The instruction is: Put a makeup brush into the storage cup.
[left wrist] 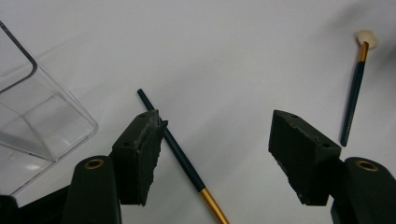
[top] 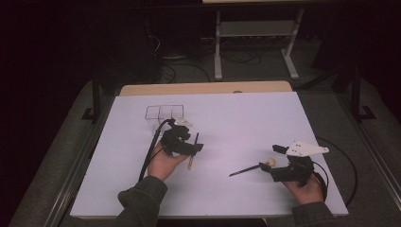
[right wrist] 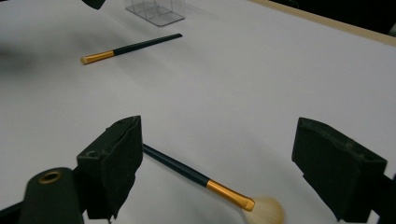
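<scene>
Two makeup brushes lie on the white table. One has a dark handle and a gold ferrule. It lies between the jaws of my left gripper, which is open. In the left gripper view this brush runs close beside the left pad, and the gripper stands wide around it. The other brush has a pale bristle head. My right gripper is open around that end. In the right gripper view it lies between the spread jaws of the gripper, touching neither.
A clear plastic organizer with several compartments stands at the back, just beyond the left gripper. It also appears as a clear box and a clear box. The table's wooden far edge runs behind it.
</scene>
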`<state>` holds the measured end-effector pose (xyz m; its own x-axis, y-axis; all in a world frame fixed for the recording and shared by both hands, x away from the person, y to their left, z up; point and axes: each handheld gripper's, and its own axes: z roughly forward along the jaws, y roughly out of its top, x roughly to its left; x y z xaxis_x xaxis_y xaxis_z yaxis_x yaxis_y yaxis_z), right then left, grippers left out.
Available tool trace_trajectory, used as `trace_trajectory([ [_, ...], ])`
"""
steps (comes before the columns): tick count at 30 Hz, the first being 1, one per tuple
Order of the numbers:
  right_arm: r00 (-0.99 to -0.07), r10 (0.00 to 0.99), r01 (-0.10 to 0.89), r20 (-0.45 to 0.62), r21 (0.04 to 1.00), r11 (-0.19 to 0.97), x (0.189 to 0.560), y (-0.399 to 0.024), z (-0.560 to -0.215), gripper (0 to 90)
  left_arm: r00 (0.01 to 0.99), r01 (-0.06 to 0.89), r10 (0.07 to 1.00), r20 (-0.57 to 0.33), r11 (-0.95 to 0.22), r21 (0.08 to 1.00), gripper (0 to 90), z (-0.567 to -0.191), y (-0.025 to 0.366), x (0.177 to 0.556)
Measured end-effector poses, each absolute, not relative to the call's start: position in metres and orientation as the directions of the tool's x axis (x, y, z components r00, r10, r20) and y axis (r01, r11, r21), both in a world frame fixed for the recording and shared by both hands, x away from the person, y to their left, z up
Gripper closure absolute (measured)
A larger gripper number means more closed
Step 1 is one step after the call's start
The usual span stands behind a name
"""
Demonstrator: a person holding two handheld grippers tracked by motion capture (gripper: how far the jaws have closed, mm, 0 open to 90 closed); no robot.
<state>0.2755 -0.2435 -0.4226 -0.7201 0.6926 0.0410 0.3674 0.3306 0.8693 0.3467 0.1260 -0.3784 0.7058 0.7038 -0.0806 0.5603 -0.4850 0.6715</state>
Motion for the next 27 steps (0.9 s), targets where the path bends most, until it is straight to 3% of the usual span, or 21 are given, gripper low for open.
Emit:
trace_trajectory([
  [10, -0.721, 0.692, 0.371, 0.045, 0.868, 0.329, 0.276, -0.243, -0.423, 15.3, 0.679, 0.622, 0.73, -0.082, -0.512, 0.592, 38.5, -0.389, 0.121, 0.356],
  [27, -0.724, 0.688, 0.365, 0.042, 0.87, 0.331, 0.276, -0.243, -0.423, 15.3, 0.613, 0.687, 0.784, -0.1, -0.466, 0.557, 44.6, -0.401, 0.115, 0.362],
])
